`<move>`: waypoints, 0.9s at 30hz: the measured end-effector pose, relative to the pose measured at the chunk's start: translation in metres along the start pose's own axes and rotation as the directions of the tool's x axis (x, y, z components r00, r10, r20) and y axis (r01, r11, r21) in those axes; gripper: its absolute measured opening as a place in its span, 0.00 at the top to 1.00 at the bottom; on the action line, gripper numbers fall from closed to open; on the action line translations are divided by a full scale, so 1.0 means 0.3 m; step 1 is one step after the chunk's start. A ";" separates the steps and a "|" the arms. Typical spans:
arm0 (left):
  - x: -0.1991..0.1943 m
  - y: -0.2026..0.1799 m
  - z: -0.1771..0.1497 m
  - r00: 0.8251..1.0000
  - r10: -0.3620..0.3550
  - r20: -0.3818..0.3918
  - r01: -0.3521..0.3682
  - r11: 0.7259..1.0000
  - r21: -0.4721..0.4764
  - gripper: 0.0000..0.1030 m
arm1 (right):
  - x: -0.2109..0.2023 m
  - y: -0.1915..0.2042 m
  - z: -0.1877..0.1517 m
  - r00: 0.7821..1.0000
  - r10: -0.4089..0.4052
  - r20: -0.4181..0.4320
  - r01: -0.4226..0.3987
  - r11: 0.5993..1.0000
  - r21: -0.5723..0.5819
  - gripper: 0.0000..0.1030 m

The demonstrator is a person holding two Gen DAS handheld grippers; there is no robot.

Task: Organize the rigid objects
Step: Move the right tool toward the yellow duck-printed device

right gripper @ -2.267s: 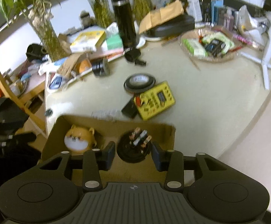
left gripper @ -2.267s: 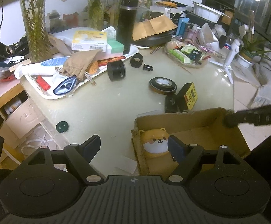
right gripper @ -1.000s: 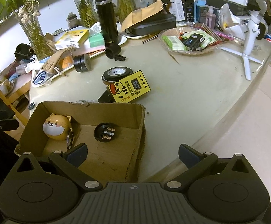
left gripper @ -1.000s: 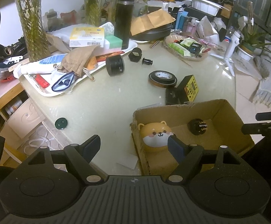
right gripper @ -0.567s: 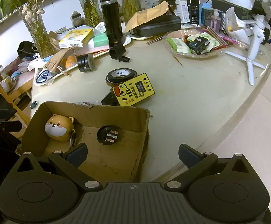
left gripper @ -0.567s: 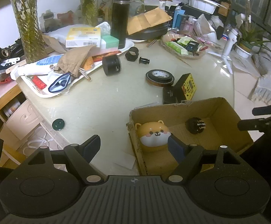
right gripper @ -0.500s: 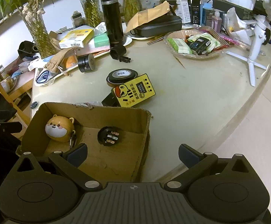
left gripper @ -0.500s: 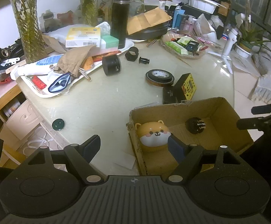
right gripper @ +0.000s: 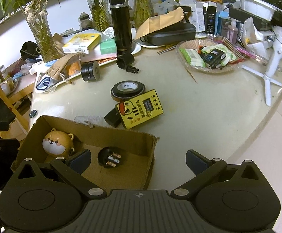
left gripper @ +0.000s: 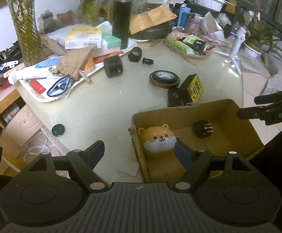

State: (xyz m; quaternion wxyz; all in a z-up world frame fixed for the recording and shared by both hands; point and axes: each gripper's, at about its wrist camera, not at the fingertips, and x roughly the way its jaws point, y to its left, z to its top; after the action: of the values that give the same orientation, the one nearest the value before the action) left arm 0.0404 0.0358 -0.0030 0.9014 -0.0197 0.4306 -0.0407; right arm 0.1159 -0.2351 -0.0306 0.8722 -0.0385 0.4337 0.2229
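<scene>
Two open grippers above a cardboard box on a cluttered table

Both grippers stand wide apart and hold nothing. The left gripper [left gripper: 140, 151] hangs over the near left corner of the cardboard box [left gripper: 181, 112], its right finger inside the box, just beside the dog-faced round toy [left gripper: 157, 140], its left finger outside over the table [left gripper: 102, 104]. The right gripper [right gripper: 138, 158] straddles the box's right wall, one finger inside near the black round plug [right gripper: 109, 157], the other outside. The toy lies in the box's far left corner as this gripper sees it, apart from the plug. Beyond the box, ahead of both grippers, lie a yellow timer [right gripper: 141, 108], touching a black tape roll [right gripper: 128, 88], and farther off a black cylinder [right gripper: 90, 70]. A black flask [right gripper: 120, 20] stands at the far side.
</scene>
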 end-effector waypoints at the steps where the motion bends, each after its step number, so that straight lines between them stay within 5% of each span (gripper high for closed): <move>1: 0.000 0.000 0.000 1.000 0.000 0.000 0.000 1.000 0.000 0.23 | 0.004 -0.001 0.005 1.000 -0.001 0.002 0.001 1.000 -0.004 0.00; 27: 0.005 -0.010 0.008 1.000 -0.021 0.000 0.021 1.000 -0.006 0.23 | 0.129 -0.024 0.114 0.997 0.071 0.004 -0.070 0.995 -0.075 0.00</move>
State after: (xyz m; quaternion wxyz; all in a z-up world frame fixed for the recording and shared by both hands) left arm 0.0430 0.0326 -0.0025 0.9008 -0.0267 0.4306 -0.0488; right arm 0.1646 -0.2188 -0.0402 0.8631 -0.0549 0.4235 0.2697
